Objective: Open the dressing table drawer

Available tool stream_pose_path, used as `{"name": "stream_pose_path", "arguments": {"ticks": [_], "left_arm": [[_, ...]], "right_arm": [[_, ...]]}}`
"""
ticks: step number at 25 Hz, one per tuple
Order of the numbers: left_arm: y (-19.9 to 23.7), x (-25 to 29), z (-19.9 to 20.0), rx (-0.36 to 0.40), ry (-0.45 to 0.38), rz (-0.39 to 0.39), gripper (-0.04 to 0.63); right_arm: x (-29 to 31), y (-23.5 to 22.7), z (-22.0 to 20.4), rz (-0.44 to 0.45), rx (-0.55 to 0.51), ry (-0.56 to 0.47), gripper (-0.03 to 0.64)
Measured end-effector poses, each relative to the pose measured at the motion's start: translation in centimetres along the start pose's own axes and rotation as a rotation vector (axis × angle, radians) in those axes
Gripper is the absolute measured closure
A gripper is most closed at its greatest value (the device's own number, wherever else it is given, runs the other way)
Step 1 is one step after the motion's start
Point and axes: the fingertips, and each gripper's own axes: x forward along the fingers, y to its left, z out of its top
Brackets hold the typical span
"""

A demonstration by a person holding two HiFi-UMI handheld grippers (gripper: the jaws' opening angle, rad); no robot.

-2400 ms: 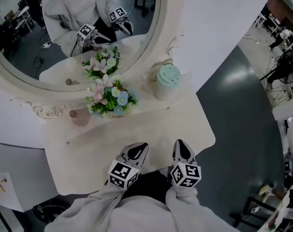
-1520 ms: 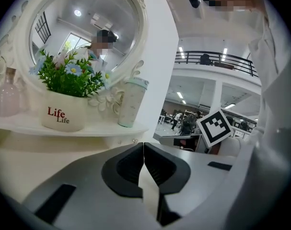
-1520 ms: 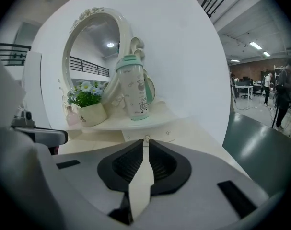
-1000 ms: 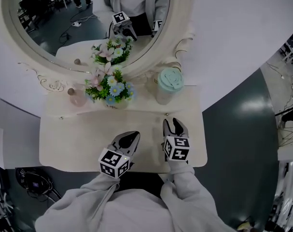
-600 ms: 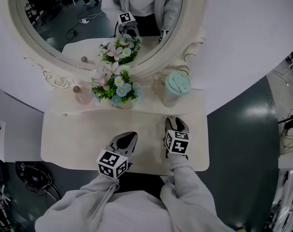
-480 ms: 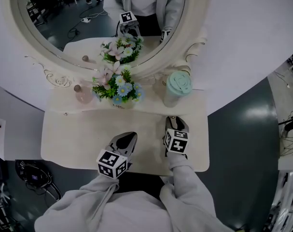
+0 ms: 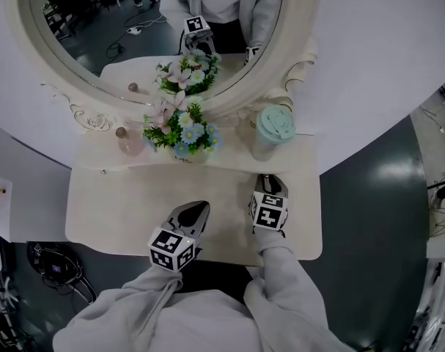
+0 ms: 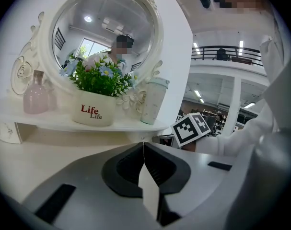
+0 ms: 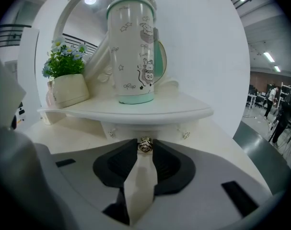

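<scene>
A small cream drawer (image 9: 121, 130) sits under the raised shelf (image 9: 183, 110) of the dressing table, below the mint cup. Its little metal knob (image 9: 144, 145) lies between the tips of my right gripper (image 9: 144, 147), whose jaws are closing and touch the knob on both sides. In the head view the right gripper (image 7: 267, 181) reaches up to the shelf's front edge and the drawer is hidden there. My left gripper (image 7: 199, 208) hovers over the tabletop (image 7: 112, 204), its jaws (image 8: 144, 145) shut together on nothing.
On the shelf stand a mint cup with a lid (image 7: 273, 127), a white pot of flowers (image 7: 182, 134) and a pink bottle (image 7: 128, 141). An oval mirror (image 7: 97, 28) rises behind them. Dark floor (image 7: 369, 196) lies to the right of the table.
My right gripper has slid forward to the shelf's edge under the cup and its jaws have narrowed. The left gripper has hardly shifted.
</scene>
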Motion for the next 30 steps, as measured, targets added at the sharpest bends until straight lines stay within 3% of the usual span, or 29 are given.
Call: {"name": "stream_pose_path", "arguments": {"ticks": [30], "left_arm": [[-0.7, 0.3, 0.5, 0.011, -0.017, -0.042, 0.58]], "right_arm": [[-2.0, 0.3, -1.8, 0.024, 0.017, 0.007, 0.506]]}}
